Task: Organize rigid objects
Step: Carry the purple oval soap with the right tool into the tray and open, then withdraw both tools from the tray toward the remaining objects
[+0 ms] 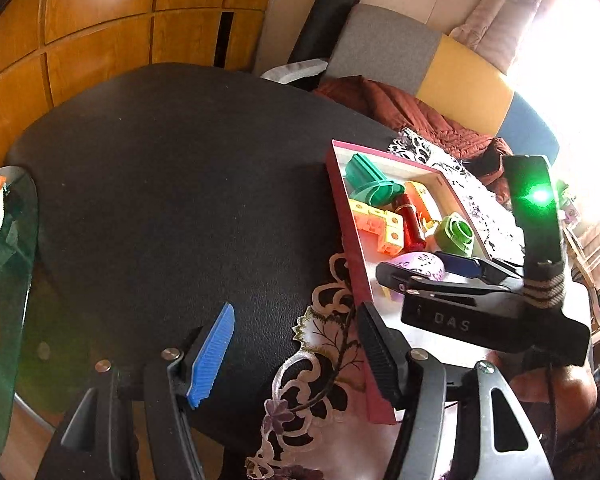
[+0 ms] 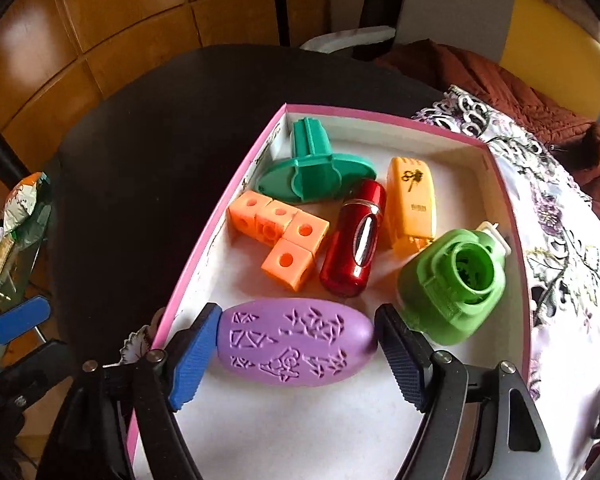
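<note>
Right gripper [image 2: 296, 354] fingers spread, flanking purple oval [image 2: 296, 340] inside pink-rimmed box [image 2: 204, 248], box wall just left. Left gripper [image 1: 296, 356] fingers spread, empty, straddling box edge over bare worktop [image 1: 160, 184].

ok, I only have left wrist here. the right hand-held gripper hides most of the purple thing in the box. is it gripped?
Observer: Right wrist shows the purple oval lying crosswise between the pads of the right hand-held gripper, one pad at each end. I cannot tell whether they press on it.
Operator: Free space around it?
Observer: Yes. The box has bare white floor on the camera side of it.
Operator: Nearest neighbour?
Observer: The green round part, just past the right-hand pad.
</note>
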`<action>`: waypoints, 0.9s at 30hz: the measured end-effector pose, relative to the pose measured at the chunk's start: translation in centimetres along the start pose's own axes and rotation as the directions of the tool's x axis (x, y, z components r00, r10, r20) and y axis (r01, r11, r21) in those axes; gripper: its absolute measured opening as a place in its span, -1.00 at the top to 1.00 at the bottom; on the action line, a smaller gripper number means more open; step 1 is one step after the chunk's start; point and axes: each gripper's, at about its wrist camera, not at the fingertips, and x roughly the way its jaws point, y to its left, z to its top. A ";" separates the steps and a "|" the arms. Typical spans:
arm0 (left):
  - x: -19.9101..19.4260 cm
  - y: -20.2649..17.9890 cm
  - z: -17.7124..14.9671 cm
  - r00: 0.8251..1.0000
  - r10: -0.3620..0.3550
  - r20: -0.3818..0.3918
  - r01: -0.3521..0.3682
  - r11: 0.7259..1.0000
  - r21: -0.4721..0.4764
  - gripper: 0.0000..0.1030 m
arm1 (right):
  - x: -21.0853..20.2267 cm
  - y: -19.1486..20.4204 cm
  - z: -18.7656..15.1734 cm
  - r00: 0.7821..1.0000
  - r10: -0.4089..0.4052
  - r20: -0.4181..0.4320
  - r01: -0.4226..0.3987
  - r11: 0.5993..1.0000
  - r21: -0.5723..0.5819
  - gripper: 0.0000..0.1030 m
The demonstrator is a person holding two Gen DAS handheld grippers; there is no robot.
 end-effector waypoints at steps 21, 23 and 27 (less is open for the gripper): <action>-1.5 -2.4 -0.4 0.999 0.022 0.031 -0.024 0.996 0.084 -0.25 | -7.4 -2.6 -2.8 0.986 -0.049 0.161 0.036 0.996 0.081 -0.74; -1.7 -2.9 -0.5 0.999 0.021 0.034 -0.024 0.995 0.099 -0.25 | -8.1 -3.3 -3.2 0.983 -0.060 0.174 0.045 0.995 0.091 -0.74; -1.9 -4.1 -0.6 0.999 0.019 0.039 -0.024 0.991 0.135 -0.25 | -9.7 -4.9 -3.8 0.976 -0.088 0.200 0.067 0.991 0.112 -0.74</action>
